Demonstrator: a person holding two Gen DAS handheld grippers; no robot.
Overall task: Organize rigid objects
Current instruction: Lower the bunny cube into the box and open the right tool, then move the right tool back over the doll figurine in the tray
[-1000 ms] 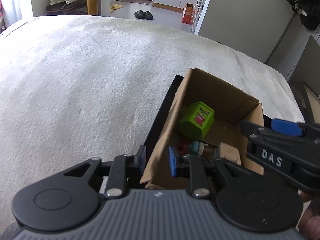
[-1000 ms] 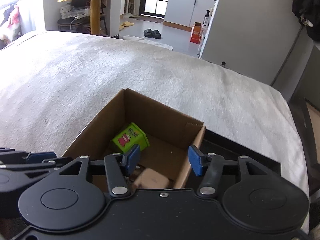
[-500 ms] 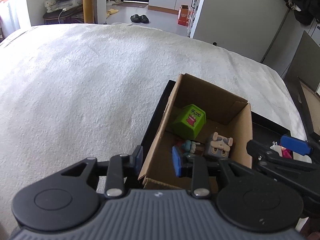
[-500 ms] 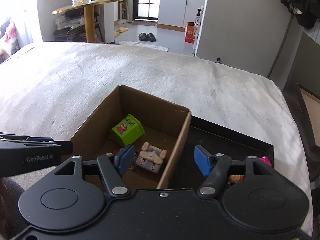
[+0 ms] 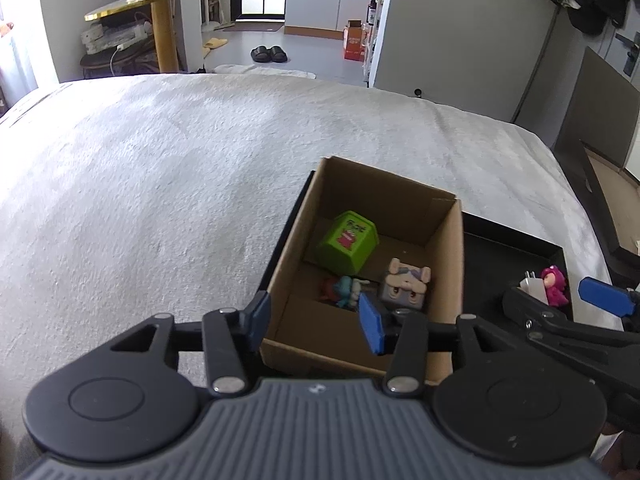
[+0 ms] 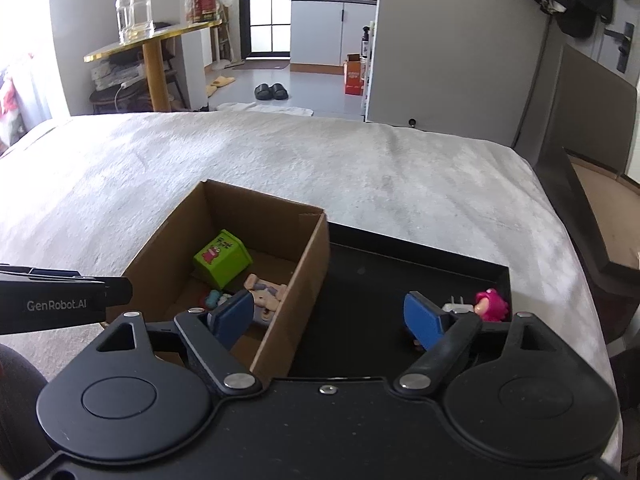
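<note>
An open cardboard box (image 5: 444, 248) (image 6: 312, 264) sits on a white bedspread, beside a black tray (image 6: 400, 276) (image 5: 516, 248). Inside the box lie a green cube (image 5: 347, 242) (image 6: 221, 258), a grey-beige animal block (image 5: 406, 282) (image 6: 266, 294) and a small red-and-teal figure (image 5: 344, 290). A pink figure (image 6: 491, 305) (image 5: 555, 285) and a white plug (image 6: 454, 306) rest in the tray's right corner. My left gripper (image 5: 316, 322) hovers over the box's near edge, its jaws opening and nothing between them. My right gripper (image 6: 330, 318) straddles the box's right wall, its jaws opening and holding nothing.
The white bedspread (image 5: 160, 184) stretches far to the left and behind the box. A flat cardboard piece and dark frame (image 6: 592, 216) lie off the bed's right edge. A round gold-rimmed table (image 6: 152, 44) and slippers (image 6: 271, 91) stand on the floor beyond.
Both grippers rose and pulled back from the box while their jaws widened. The grey-beige animal block, hidden by the grippers a second ago, now lies in the box. The tray's right corner came into view.
</note>
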